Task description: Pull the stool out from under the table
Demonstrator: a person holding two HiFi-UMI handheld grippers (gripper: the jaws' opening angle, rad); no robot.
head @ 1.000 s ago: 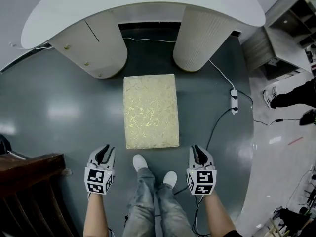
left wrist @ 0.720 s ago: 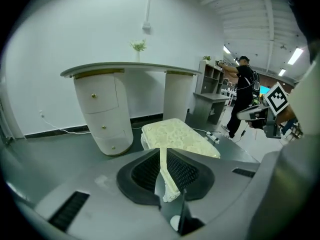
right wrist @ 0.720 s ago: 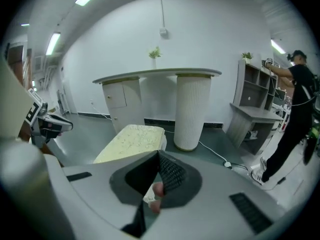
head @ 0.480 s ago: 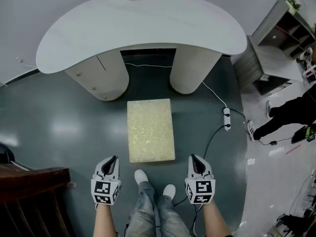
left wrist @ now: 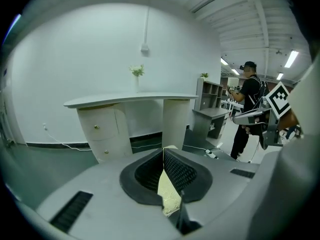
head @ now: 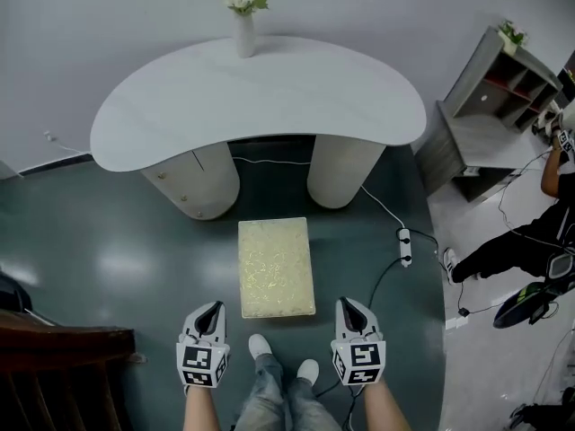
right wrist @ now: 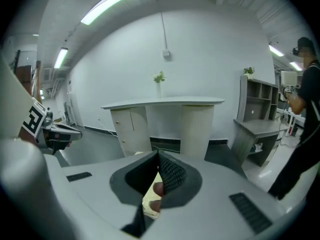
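- Cream stool (head: 276, 268) sits just ahead, between left gripper (head: 211, 311) and right gripper (head: 347, 305), out from under table (head: 260, 97).
- Both jaw pairs together, holding nothing.
- Own jaws hide most of stool in gripper views.

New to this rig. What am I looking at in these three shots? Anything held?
No robot: a person holds a two-jaw gripper in each hand. The head view looks down from a camera on the person's head, showing the left gripper and right gripper. The other two views come from cameras riding on each gripper, looking along its jaws. On the floor stands a cream stool, in front of the white table, which carries a vase. Both pairs of jaws are together, holding nothing.
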